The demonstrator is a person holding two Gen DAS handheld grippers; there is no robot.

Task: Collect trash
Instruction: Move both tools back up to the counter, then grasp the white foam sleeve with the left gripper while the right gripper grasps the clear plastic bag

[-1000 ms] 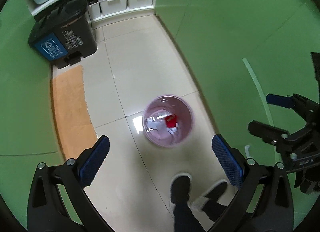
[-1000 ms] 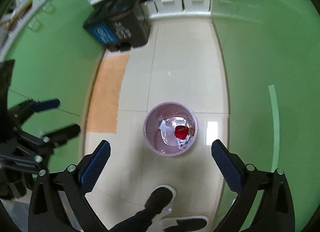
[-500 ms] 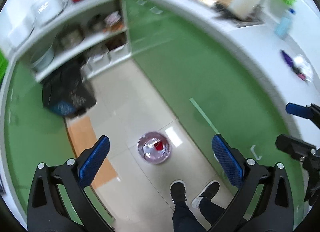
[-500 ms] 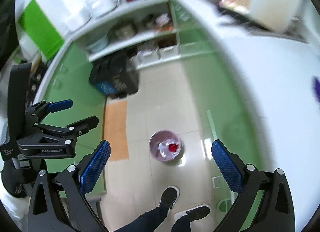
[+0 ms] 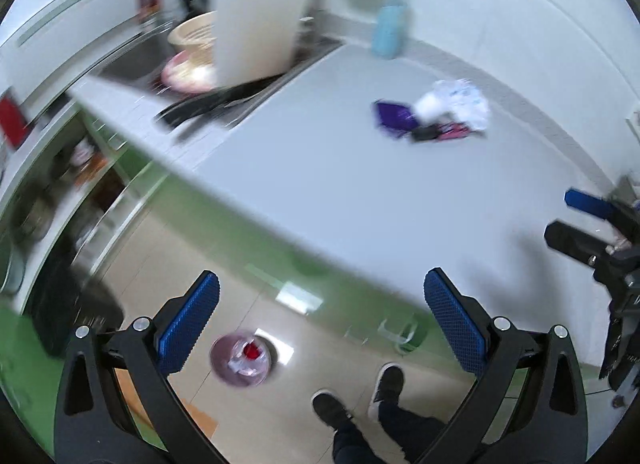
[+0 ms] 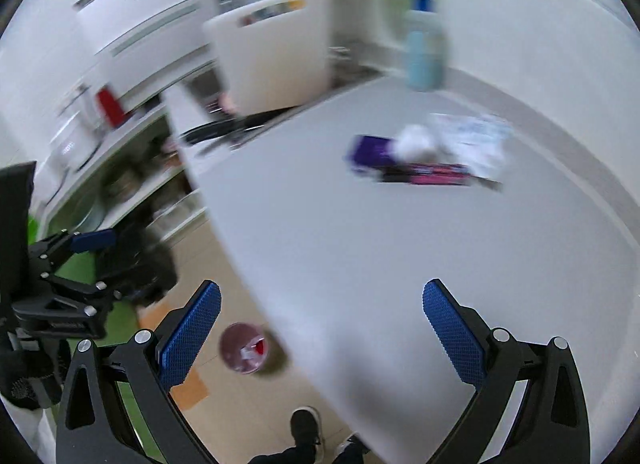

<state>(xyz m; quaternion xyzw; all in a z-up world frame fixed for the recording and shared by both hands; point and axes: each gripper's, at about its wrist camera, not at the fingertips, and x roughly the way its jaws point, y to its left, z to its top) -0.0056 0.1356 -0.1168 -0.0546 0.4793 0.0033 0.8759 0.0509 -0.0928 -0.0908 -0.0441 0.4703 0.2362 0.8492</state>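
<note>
Trash on the counter: a purple wrapper [image 5: 394, 115], a crumpled white paper [image 5: 460, 102] just right of it and touching, and a dark wrapper with pink print [image 5: 438, 132] lying flat in front of both. All three sit together toward the back of the white countertop [image 5: 340, 192], well apart from both of your grippers. The right wrist view shows the same cluster, blurred: purple wrapper [image 6: 370, 154], white paper [image 6: 460, 140], dark-and-pink wrapper [image 6: 428, 176].

The pink trash bin [image 5: 242, 358] stands on the tiled floor below the counter edge, with white scraps and a red piece inside.

Your left gripper [image 5: 318, 330] has its blue-padded fingers spread wide, nothing between them. Your right gripper [image 6: 320, 330] is likewise spread wide and holds nothing. From the left wrist view, the right gripper [image 5: 580, 220] shows at the right edge over the counter.

Surroundings: a white cutting board [image 5: 258, 16] stands upright at the sink [image 5: 160, 60], a beige bowl [image 5: 192, 34] behind it. A light blue bottle [image 5: 390, 22] with a blue cap stands at the back of the counter. Your shoes [image 5: 360, 396] show on the floor.
</note>
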